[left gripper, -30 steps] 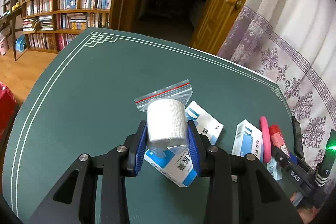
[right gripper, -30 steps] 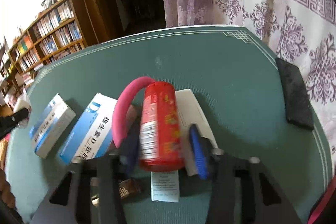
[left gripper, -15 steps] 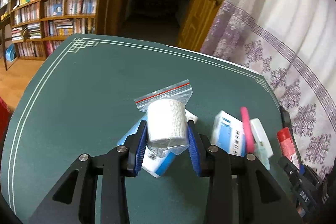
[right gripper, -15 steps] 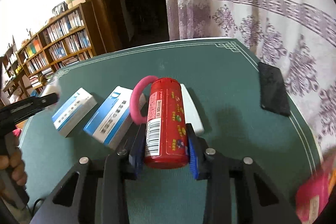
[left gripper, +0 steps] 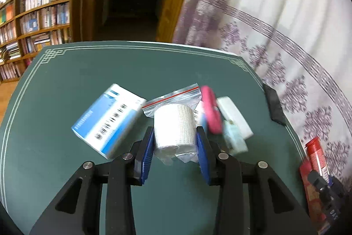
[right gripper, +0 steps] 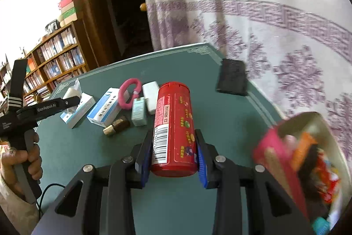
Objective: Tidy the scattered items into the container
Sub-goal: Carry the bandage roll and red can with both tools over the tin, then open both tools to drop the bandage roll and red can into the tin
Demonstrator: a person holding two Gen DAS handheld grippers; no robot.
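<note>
We have the right tool (right gripper: 173, 156) clamped on the red canister (right gripper: 175, 128), off the green surface (right gripper: 88, 153), with the container (right gripper: 308, 169) just to its right. The left tool (left gripper: 175, 152) is clamped on a bagged gauze roll (left gripper: 175, 126). Step: carrying both over. Next we bring the canister above the container's opening and release, then the roll; boxes (right gripper: 104, 110) and pink ring (right gripper: 128, 96) remain.

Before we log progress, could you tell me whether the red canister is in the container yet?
Not yet: the red canister is clamped in the right gripper, beside the container.
</note>
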